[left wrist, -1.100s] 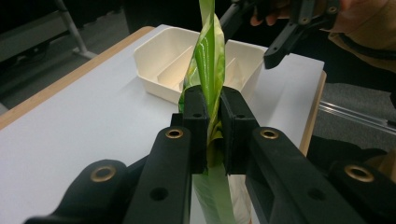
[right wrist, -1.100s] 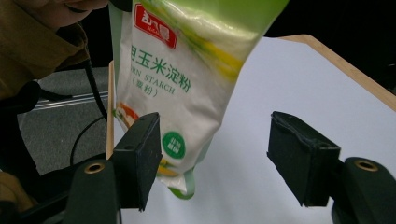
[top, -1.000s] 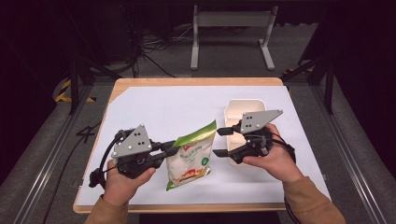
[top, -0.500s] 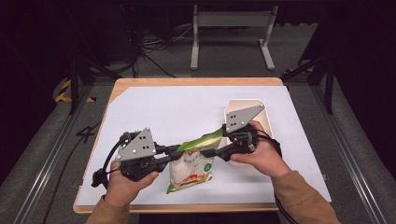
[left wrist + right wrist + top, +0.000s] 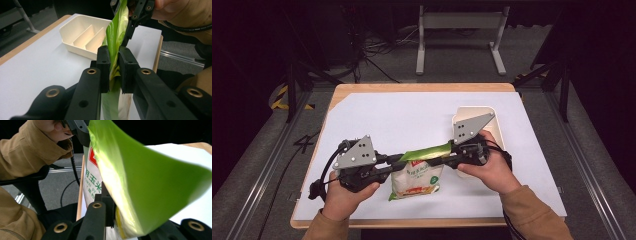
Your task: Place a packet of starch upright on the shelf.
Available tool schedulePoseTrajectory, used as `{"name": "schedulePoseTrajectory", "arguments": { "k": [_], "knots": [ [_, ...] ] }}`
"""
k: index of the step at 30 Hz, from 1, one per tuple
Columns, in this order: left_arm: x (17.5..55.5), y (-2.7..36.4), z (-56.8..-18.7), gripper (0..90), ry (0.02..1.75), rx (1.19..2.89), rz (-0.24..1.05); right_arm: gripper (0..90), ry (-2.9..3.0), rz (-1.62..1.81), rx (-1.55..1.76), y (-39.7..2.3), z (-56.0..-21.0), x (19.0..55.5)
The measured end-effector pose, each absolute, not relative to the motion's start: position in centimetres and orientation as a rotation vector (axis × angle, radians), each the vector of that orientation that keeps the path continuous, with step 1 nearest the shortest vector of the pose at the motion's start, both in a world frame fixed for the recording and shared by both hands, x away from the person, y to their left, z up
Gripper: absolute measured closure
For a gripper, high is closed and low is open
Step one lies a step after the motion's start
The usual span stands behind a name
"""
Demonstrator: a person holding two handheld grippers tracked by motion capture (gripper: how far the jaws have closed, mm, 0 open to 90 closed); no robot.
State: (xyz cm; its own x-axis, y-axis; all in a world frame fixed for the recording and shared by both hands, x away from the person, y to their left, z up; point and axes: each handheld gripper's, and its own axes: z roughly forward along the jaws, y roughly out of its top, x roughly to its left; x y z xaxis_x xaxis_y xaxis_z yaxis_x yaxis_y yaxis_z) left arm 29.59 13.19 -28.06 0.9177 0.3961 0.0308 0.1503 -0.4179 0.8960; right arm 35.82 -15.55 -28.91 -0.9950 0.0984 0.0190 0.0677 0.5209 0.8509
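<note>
Forearms in tan sleeves come up from the near edge of the table (image 5: 377,107), one on each side of the snack bag (image 5: 417,177), and both hands point their tools inward at it. The left gripper (image 5: 396,159) lies nearly level just left of the bag's green top band, grey plate uppermost, its cable looping off to the left; its jaws are clamped on the left end of that band, and in the left gripper view (image 5: 114,68) the green film is squeezed flat between the two black pads. The right gripper (image 5: 447,159) reaches in from the right of the bag, the hand wrapped round its body. Its jaws have just been closing, and they now pinch the right end of the same band; the right gripper view (image 5: 111,207) shows the film bulging out from between them.

The bag hangs between the two tools with its top stretched taut and its lower part resting on the white sheet that covers the wooden tabletop. A cream divided tray (image 5: 492,122) sits just behind and right of the bag, partly behind the right gripper's plate; the left gripper view (image 5: 82,37) shows two partitions inside it.

Around the table the room is dark, with grey floor, loose cables and a metal stand beyond the far edge.

On the bag, a red patch sits above green Chinese characters, of which 玉米 can be read.
</note>
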Motion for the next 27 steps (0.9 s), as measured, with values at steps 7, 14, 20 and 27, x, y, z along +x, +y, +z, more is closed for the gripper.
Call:
{"name": "schedulePoseTrajectory", "arguments": {
  "k": [7, 14, 20, 27],
  "knots": [
    [29.7, 13.6, -28.0, 76.0, 0.393, 1.975, 0.274, 83.5, 2.679, 1.464, 0.136, -15.6, -27.4, 35.0],
    [29.5, 14.2, -27.7, 62.5, 0.419, 1.906, 0.320, 83.8, 2.659, 1.436, 0.122, -15.8, -26.1, 34.6],
    [29.9, 14.9, -27.8, 53.6, 0.465, 1.884, 0.329, 84.2, 2.609, 1.462, 0.154, -17.3, -24.9, 35.0],
    [30.1, 15.3, -27.9, 50.0, 0.485, 1.877, 0.338, 84.2, 2.562, 1.430, 0.188, -18.8, -23.4, 35.1]
  ]
}}
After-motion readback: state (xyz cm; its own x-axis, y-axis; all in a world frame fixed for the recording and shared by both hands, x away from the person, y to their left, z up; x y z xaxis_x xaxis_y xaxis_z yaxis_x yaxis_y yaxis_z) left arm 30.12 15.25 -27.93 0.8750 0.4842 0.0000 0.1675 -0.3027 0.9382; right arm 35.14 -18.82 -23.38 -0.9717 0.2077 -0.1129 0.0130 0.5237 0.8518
